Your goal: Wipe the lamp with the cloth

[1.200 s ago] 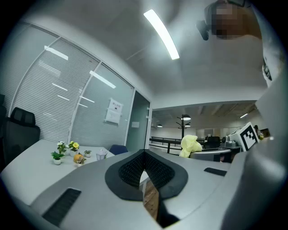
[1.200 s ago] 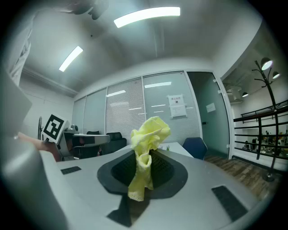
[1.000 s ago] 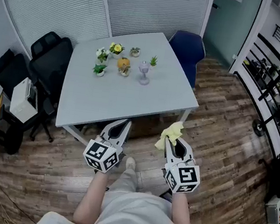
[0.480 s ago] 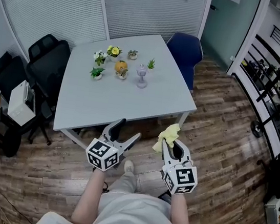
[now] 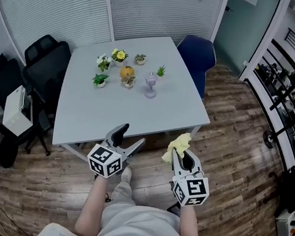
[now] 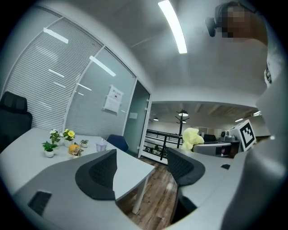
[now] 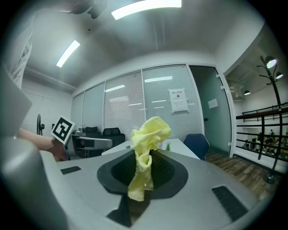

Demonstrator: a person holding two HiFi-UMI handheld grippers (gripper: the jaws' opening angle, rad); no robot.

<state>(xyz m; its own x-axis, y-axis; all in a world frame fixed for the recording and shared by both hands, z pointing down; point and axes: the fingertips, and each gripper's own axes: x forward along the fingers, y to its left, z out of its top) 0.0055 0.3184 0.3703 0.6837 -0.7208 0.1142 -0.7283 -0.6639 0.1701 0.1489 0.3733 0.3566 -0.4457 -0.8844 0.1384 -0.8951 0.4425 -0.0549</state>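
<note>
The left tool (image 5: 131, 137) (image 6: 140, 167) is wide open. Its jaws have just been opening, and nothing stands between the two dark pads; only floor and the near edge of the surface show through the gap. In the head view it hangs at that near edge, one jaw tip over the surface's rim.

The right tool (image 5: 181, 153) (image 7: 146, 170) has its jaws closed on the cloth (image 5: 179, 143) (image 7: 148, 134) (image 6: 191, 137). The cloth is pale yellow. A narrow strip of it is pinched between the pads with a short end hanging below, and the rest stands above the jaw tips in a crumpled bunch. This tool is held over the wooden floor (image 5: 230, 148), just off the near right corner of the surface, side by side with the left tool and apart from it.

The surface (image 5: 110, 109) (image 6: 27, 144) is a pale grey square. The lamp (image 5: 151, 83) (image 6: 101, 145), small and lilac, stands upright on the far half, well apart from both tools and from the cloth. Just beside it to the left are an orange ornament (image 5: 126, 72) and several small potted plants (image 5: 100, 80).

A blue chair (image 5: 197, 51) stands at the far right corner. Black chairs (image 5: 45, 67) stand along the left side, and white blinds (image 5: 49, 3) close the room behind.
</note>
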